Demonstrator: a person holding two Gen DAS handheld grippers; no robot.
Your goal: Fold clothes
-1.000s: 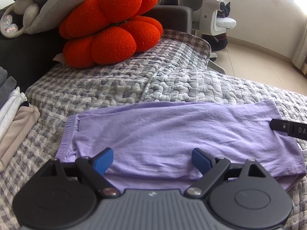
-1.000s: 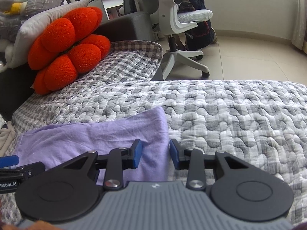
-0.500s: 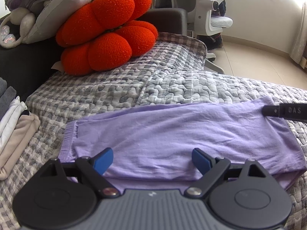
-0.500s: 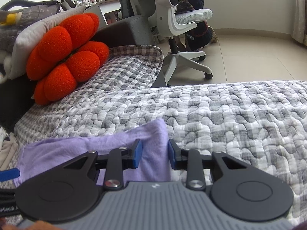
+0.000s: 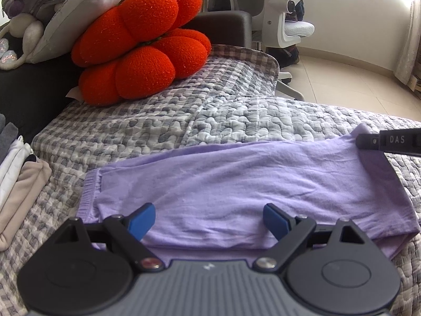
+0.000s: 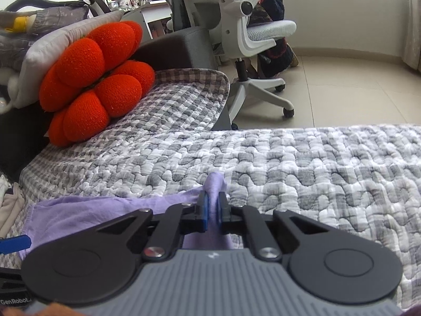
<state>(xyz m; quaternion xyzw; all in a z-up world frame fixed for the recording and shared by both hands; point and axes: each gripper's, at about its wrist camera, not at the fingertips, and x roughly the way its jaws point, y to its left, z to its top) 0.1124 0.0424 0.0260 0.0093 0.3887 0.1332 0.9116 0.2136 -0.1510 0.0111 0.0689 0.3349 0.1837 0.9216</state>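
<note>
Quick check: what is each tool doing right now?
Left tool: open, holding nothing, over the thin lilac knit garment.
Right tool: closing, its pads pinching that garment's far corner.

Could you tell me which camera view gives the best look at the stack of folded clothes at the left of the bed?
The left wrist view: the stack of folded clothes shows several white, beige and grey layers at its left edge. The right wrist view catches only a pale sliver of it at its left border.
</note>
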